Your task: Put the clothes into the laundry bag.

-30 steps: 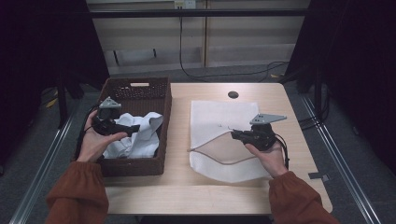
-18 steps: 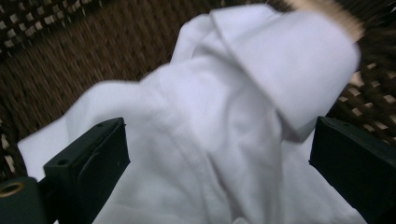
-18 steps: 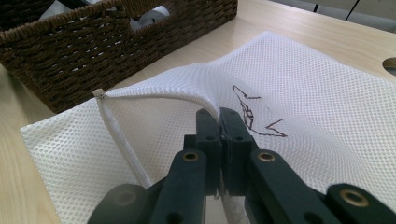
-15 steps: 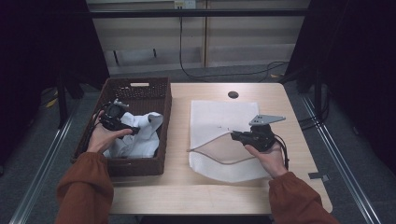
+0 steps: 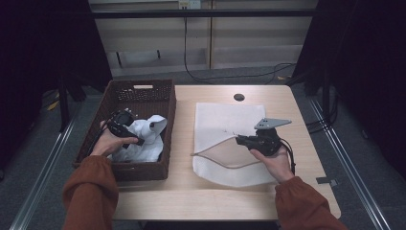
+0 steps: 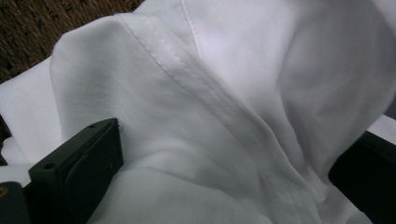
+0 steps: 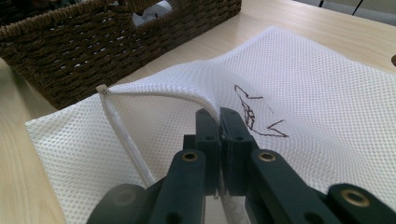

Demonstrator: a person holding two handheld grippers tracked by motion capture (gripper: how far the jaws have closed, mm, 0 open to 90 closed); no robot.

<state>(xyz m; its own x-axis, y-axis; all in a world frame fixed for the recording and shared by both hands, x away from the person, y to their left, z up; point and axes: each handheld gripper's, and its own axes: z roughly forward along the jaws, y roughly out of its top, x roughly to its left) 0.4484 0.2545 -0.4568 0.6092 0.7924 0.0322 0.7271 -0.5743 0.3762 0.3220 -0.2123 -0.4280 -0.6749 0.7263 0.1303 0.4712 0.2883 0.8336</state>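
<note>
A crumpled white cloth [image 5: 149,134] lies in a brown wicker basket [image 5: 168,100] at the table's left. My left gripper [image 5: 138,141] is down in the basket, pushed into the cloth [image 6: 210,70]. In the left gripper view its jaws stand wide apart with a fold of cloth bulging between them, so it is open. A white mesh bag [image 5: 225,117] lies flat on the table to the right of the basket. My right gripper [image 5: 238,140] is shut on the upper edge of the bag's mouth [image 7: 205,105] and holds that edge lifted, so the mouth gapes.
The basket [image 7: 93,28] stands close to the bag's left side. A dark round hole [image 5: 239,97] sits in the wooden tabletop [image 5: 297,100] behind the bag. A dark thread-like mark [image 7: 252,112] lies on the mesh. Shelving and cables stand beyond the table.
My left hand has dropped from above the basket down into it, and its gripper now sits in the white cloth. The right hand and the bag have stayed still.
</note>
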